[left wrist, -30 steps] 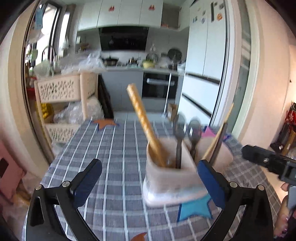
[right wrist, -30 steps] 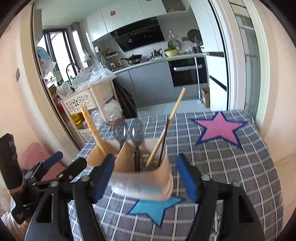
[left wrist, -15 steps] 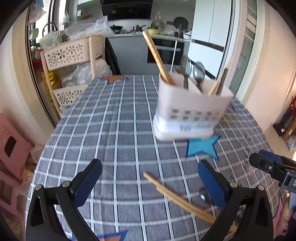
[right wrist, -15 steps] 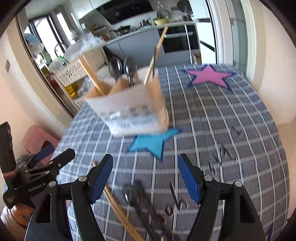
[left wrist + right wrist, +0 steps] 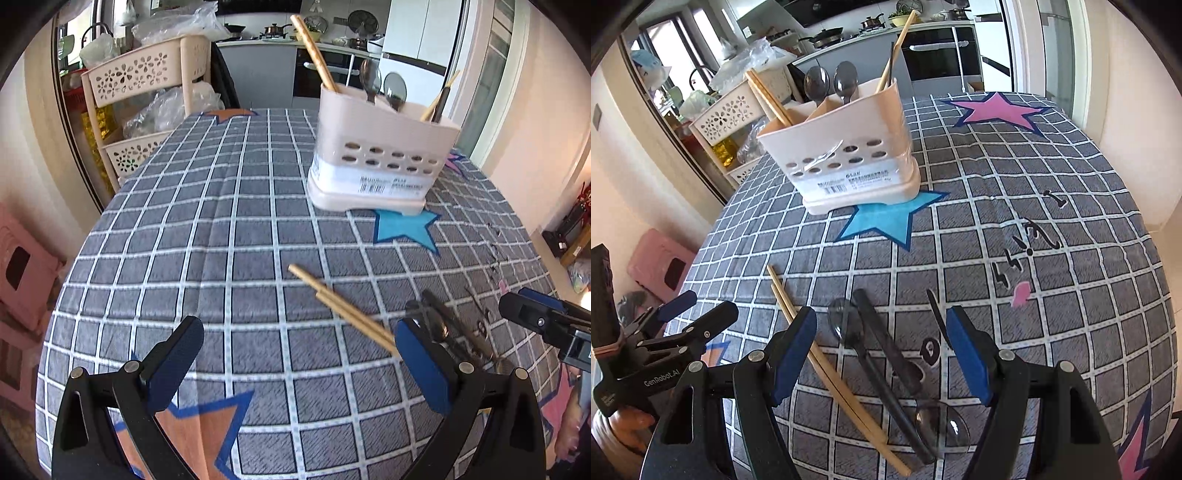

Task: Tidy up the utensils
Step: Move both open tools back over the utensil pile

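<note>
A cream utensil holder (image 5: 384, 155) (image 5: 846, 155) stands on the checked tablecloth (image 5: 207, 236), with wooden chopsticks and two spoons upright in it. A pair of wooden chopsticks (image 5: 340, 306) (image 5: 827, 365) lies loose nearer to me. Beside them lie two dark spoons (image 5: 875, 347) (image 5: 443, 325), head to tail. My left gripper (image 5: 299, 350) is open over bare cloth, its right finger (image 5: 421, 362) covering the chopsticks' near end. My right gripper (image 5: 882, 332) hangs open above the spoons, which show between its fingers, untouched.
A cream perforated storage cart (image 5: 147, 85) stands past the table's far left edge, a pink stool (image 5: 22, 266) on the floor to the left. The table's right edge (image 5: 1160, 236) drops near a wall. A hand holds the left gripper (image 5: 683, 325) at left.
Both views have tipped down and pulled back from the holder. The loose chopsticks and spoons came into sight and now lie near the fingers. Both grippers stayed open.
</note>
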Available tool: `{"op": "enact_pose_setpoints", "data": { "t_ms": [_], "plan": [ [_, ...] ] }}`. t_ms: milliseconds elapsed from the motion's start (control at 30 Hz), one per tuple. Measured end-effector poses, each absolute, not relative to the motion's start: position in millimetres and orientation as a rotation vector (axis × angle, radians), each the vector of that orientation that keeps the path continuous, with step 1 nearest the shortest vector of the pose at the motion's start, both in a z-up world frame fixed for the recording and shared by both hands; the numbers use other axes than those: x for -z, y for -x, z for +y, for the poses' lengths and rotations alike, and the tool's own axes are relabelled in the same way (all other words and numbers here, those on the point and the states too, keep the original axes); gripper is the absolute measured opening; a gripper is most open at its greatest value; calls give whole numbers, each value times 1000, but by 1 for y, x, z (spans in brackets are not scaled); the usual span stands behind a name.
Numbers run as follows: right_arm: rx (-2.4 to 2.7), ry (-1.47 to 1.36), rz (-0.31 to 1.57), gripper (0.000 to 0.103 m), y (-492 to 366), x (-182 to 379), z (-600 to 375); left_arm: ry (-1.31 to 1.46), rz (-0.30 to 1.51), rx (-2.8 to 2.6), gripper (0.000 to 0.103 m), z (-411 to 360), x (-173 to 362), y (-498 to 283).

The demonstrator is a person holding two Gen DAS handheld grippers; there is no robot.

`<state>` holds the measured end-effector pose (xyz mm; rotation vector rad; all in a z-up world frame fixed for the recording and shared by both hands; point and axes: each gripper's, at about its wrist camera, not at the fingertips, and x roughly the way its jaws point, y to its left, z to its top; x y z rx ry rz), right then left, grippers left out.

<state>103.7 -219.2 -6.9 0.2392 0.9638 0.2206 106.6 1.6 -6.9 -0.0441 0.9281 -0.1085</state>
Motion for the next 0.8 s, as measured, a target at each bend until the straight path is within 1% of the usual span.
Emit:
{"op": "enact_pose_setpoints", "data": {
  "t_ms": [367, 500, 667, 800],
  "plan": [
    [-195, -137, 1041, 76, -96, 34, -212, 111, 1056, 109, 103, 2, 39, -100],
    [-151, -71, 1062, 76, -97, 42, -212, 101, 1059, 100, 103, -1, 42, -101],
    [-144, -86, 1069, 76, -100, 47, -222, 109, 1064, 93, 103, -1, 43, -102],
    [-163, -26, 1093, 75, -104, 54, -216, 113, 1064, 91, 103, -4, 43, -104]
  ]
}}
